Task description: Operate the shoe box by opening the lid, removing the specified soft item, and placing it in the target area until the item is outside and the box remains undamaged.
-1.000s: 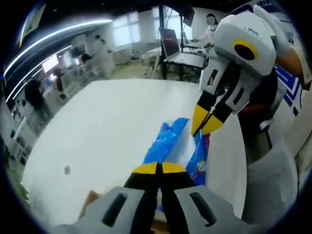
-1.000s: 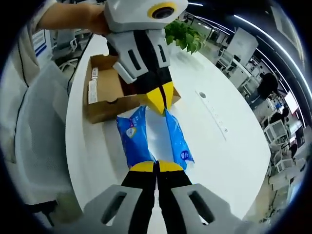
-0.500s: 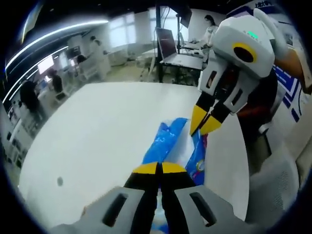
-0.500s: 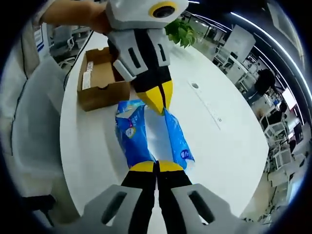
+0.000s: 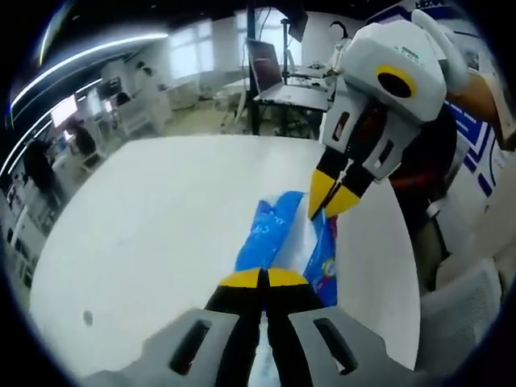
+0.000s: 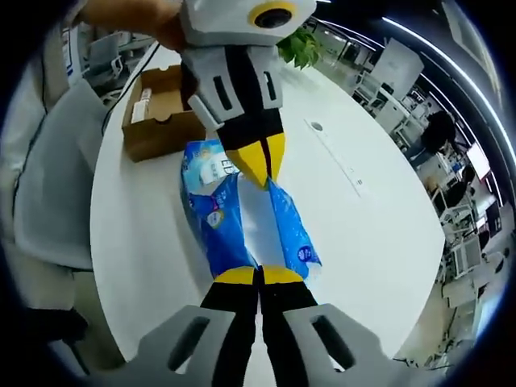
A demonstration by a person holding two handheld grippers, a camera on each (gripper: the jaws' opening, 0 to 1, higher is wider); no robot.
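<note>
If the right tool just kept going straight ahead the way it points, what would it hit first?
Probably the left tool. The right tool is clamped on the blue soft pack, and the left tool grips the pack's far end straight ahead.

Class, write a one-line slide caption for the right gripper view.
Both grippers pinch opposite ends of a blue soft pack above the white table, open cardboard box behind.

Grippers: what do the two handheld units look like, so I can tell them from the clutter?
Both match. The left gripper and right gripper each have black jaws ending in yellow pointed tips, pale grey slotted finger housings and a white rounded body with a yellow-ringed lens. A small green light shows on the right gripper's body. No cables are visible on either.
</note>
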